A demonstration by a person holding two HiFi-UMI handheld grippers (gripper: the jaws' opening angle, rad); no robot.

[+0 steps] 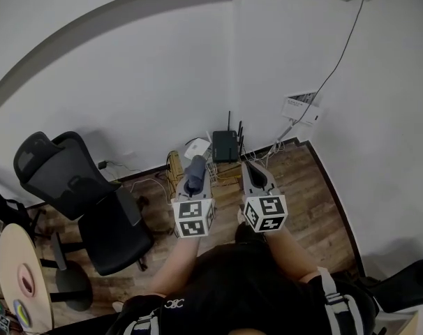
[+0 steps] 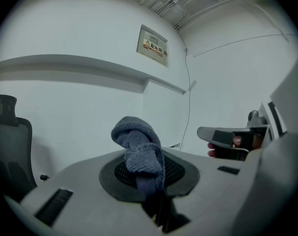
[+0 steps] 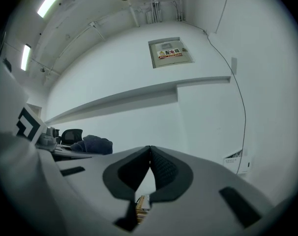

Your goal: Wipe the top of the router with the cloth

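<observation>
The black router [image 1: 225, 146] stands on the floor in the room's corner, antennas up, ahead of both grippers. My left gripper [image 1: 195, 179] is shut on a blue-grey cloth [image 1: 195, 167], which bunches up above the jaws. In the left gripper view the cloth [image 2: 138, 142] is pinched in the left gripper [image 2: 149, 168], and the router is hidden. My right gripper [image 1: 253, 169] is held beside the left one. Its jaws meet at the tips with nothing between them in the right gripper view [image 3: 149, 151], where the cloth [image 3: 96, 144] shows at the left.
A white box [image 1: 197, 147] and tangled cables [image 1: 229, 170] lie next to the router. A black office chair [image 1: 86, 201] stands to the left, and a round table [image 1: 16, 274] is at the lower left. A wall socket box [image 1: 301, 108] with a cable is on the right wall.
</observation>
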